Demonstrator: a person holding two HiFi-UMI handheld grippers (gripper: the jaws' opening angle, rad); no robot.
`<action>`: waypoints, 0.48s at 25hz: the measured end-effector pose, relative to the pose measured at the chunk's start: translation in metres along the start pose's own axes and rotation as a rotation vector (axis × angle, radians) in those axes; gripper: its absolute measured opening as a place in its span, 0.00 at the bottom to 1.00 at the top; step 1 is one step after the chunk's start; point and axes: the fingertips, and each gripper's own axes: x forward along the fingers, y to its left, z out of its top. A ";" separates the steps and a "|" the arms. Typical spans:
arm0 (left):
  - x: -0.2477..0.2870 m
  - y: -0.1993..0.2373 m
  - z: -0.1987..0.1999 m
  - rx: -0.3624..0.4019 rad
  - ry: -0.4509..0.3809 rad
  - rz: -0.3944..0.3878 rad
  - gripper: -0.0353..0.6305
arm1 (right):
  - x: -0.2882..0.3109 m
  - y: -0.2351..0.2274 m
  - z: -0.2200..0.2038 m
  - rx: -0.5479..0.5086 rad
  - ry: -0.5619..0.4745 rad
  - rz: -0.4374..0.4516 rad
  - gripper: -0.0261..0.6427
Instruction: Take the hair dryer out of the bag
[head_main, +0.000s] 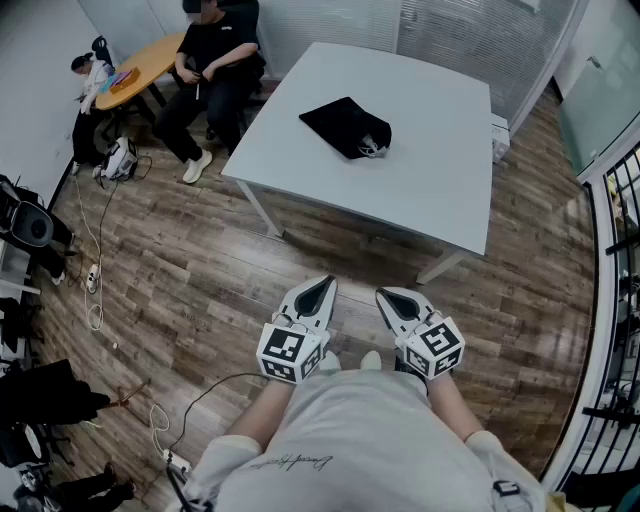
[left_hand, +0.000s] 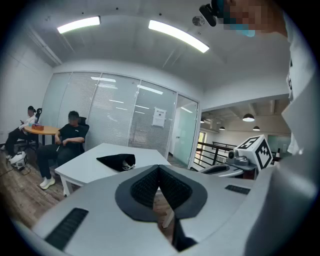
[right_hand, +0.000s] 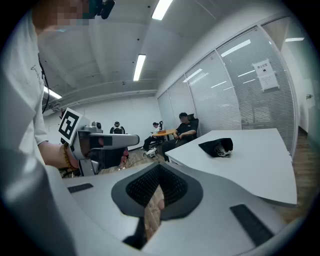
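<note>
Floor: dark wood-look planks (head_main: 200, 260), glossy; cables (head_main: 95, 250) trail at L.
Table: big white rect. table (head_main: 430, 190), far centre, white legs.
Far L: round wooden table (head_main: 150, 62) by white wall (head_main: 25, 80).
Partitions: glass w/ blinds (left_hand: 115, 120) beyond the tables; paper notice (left_hand: 159, 116) on the glass.
R side: black metal railing (head_main: 620, 300).
Light: ceiling strip lights (left_hand: 177, 36), on; pendant lamps (left_hand: 248, 118) farther off.

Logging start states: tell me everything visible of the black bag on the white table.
The black bag looks like soft fabric, lying flat and slack near the middle of the white table. Its mouth gapes open at its lower right in the head view, showing something pale inside, too small to identify. Only the tabletop touches it.
</note>
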 end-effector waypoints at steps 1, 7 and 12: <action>-0.002 0.001 0.001 0.000 0.001 -0.001 0.07 | 0.001 0.002 0.001 0.002 0.001 -0.001 0.07; -0.010 0.009 0.001 -0.004 0.006 -0.011 0.07 | 0.007 0.013 0.003 -0.013 0.007 -0.002 0.07; -0.015 0.017 0.001 0.004 0.005 -0.019 0.07 | 0.014 0.019 0.001 -0.025 0.018 0.003 0.07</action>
